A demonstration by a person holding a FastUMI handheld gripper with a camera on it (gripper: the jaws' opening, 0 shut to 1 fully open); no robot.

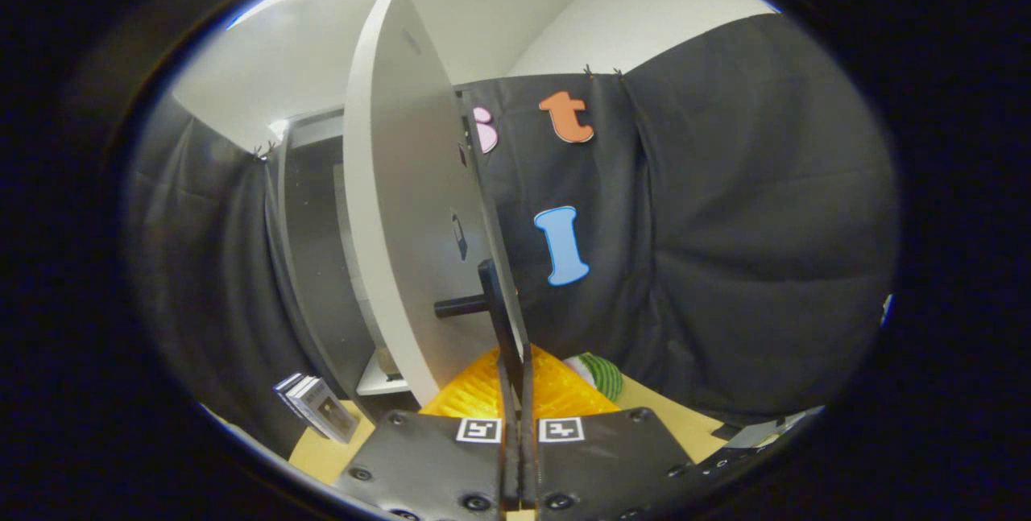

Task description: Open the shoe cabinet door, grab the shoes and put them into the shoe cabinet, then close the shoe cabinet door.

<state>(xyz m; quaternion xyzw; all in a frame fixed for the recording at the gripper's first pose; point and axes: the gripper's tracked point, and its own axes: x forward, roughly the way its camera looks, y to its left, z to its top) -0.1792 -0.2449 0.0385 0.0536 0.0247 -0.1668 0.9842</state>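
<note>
The white cabinet door [403, 207] stands swung out, and I see its face almost edge-on. A black bar handle [491, 287] stands off it on a short black post [459, 308]. My gripper [515, 364] is shut on the lower end of that bar, both fingers pressed close together. Left of the door, the cabinet [314, 263] shows a dim grey inside and a white shelf [377, 382] low down. Just beyond the fingers, under the door's edge, lies an orange-yellow ribbed shoe [556, 392], with a green-and-white striped thing [602, 374] beside it.
A small grey box [320, 410] leans by the cabinet's foot on the tan wooden surface [668, 416]. Black cloth hangs as a wall to the right and far left. A flat grey object [757, 434] lies low at the right.
</note>
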